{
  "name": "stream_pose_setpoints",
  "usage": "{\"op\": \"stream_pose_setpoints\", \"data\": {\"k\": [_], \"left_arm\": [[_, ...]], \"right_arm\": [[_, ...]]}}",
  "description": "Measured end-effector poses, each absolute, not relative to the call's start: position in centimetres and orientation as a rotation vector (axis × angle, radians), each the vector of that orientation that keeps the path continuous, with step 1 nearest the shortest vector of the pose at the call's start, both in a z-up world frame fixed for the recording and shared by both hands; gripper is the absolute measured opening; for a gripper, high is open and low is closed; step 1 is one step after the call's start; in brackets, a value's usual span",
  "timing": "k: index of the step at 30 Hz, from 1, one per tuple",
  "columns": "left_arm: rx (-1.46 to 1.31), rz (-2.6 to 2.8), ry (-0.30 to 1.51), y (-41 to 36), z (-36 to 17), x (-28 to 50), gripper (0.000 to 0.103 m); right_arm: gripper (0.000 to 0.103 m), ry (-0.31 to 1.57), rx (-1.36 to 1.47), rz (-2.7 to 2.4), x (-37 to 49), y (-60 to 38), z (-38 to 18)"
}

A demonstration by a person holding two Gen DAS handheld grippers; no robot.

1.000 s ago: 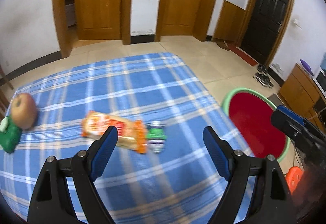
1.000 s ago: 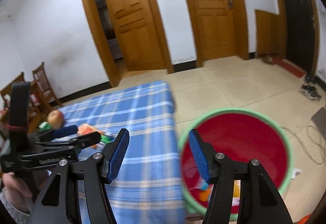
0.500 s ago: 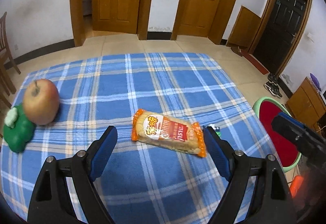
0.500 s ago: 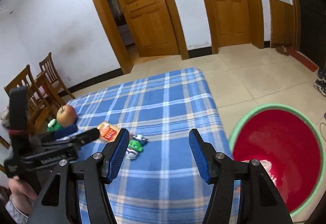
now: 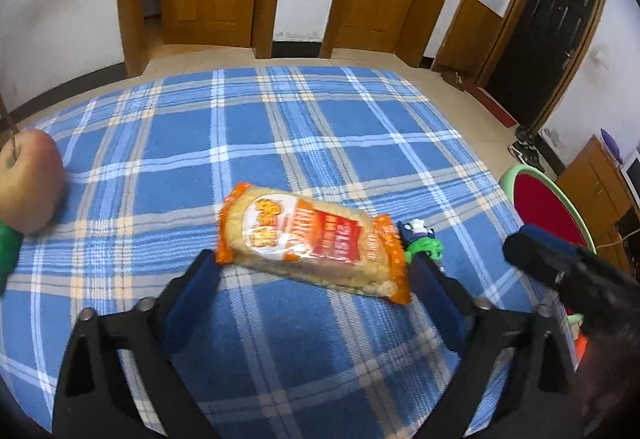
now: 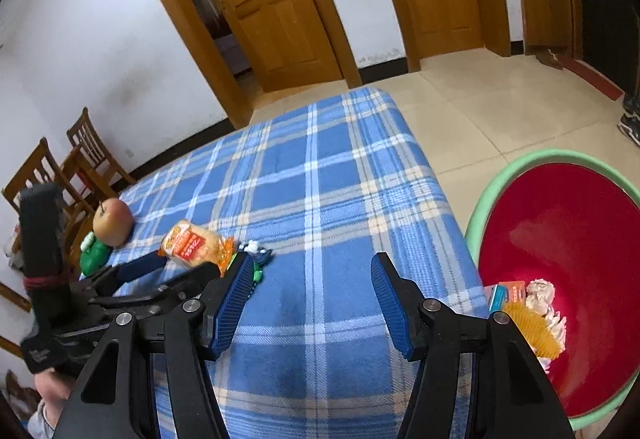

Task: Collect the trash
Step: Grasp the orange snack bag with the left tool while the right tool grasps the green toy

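An orange snack packet point(image 5: 312, 243) lies on the blue plaid tablecloth point(image 5: 280, 143). My left gripper point(image 5: 316, 279) is open, its fingers on either side of the packet's near edge; I cannot tell if they touch it. A small green and white wrapper point(image 5: 422, 239) lies just right of the packet. In the right wrist view the packet point(image 6: 196, 243) and the wrapper point(image 6: 256, 259) lie left of my right gripper point(image 6: 308, 295), which is open and empty above the cloth. The red basin with a green rim point(image 6: 560, 239) holds several bits of trash.
An apple point(image 5: 28, 179) and a green object point(image 5: 8, 251) sit at the table's left edge. Wooden chairs point(image 6: 60, 175) stand beyond that side. The basin point(image 5: 548, 203) stands on the floor off the table's right edge. Shoes point(image 5: 528, 151) lie near the dark door.
My left gripper has swung left from the basin and closed in on the snack packet, which now sits between its fingers. My right gripper has moved left from over the basin to above the table.
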State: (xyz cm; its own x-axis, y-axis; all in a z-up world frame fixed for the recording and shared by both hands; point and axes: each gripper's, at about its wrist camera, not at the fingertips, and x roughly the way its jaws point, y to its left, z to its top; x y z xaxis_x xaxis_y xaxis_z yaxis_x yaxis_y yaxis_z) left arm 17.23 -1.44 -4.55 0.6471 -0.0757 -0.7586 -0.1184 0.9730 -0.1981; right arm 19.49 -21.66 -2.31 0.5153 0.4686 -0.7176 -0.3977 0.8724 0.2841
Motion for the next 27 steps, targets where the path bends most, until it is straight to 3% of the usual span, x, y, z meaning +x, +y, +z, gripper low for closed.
{"op": "stream_pose_setpoints", "data": {"k": [1, 3, 6, 11, 13, 14, 15, 23, 25, 26, 27], "left_arm": [[-0.258, 0.016, 0.854, -1.2, -4.4, 16.9, 0.074], [-0.284, 0.010, 0.848, -0.9, -4.4, 16.8, 0.030], [-0.305, 0.015, 0.846, -0.6, -4.5, 16.6, 0.012], [-0.309, 0.047, 0.828, -0.4, -4.2, 16.0, 0.013], [-0.281, 0.086, 0.831, -0.5, -4.1, 15.9, 0.050], [-0.270, 0.087, 0.833, -0.7, -4.1, 16.1, 0.083], [-0.263, 0.079, 0.831, -0.9, -4.0, 16.3, 0.094], [-0.261, 0.155, 0.869, -1.5, -4.5, 19.1, 0.093], [-0.271, 0.166, 0.862, -1.4, -4.5, 19.4, 0.083], [-0.274, 0.170, 0.856, -1.3, -4.5, 19.5, 0.068], [-0.277, 0.169, 0.852, -1.3, -4.5, 19.5, 0.045]], "right_arm": [[0.062, 0.888, 0.072, 0.518, 19.4, -21.5, -2.4], [0.062, 0.894, 0.050, 0.512, 19.3, -21.1, -2.8], [0.062, 0.912, 0.043, 0.502, 19.3, -20.9, -3.5], [0.062, 0.917, 0.022, 0.495, 19.1, -20.4, -3.8], [0.062, 0.917, 0.024, 0.497, 19.2, -20.4, -3.8], [0.062, 0.918, 0.028, 0.499, 19.3, -20.5, -3.8], [0.062, 0.918, 0.033, 0.501, 19.4, -20.5, -3.8], [0.062, 0.908, 0.032, 0.469, 19.7, -21.6, -3.6], [0.062, 0.901, 0.042, 0.458, 19.9, -22.2, -3.5], [0.062, 0.900, 0.050, 0.452, 20.0, -22.6, -3.5], [0.062, 0.900, 0.055, 0.448, 20.1, -22.9, -3.5]]}}
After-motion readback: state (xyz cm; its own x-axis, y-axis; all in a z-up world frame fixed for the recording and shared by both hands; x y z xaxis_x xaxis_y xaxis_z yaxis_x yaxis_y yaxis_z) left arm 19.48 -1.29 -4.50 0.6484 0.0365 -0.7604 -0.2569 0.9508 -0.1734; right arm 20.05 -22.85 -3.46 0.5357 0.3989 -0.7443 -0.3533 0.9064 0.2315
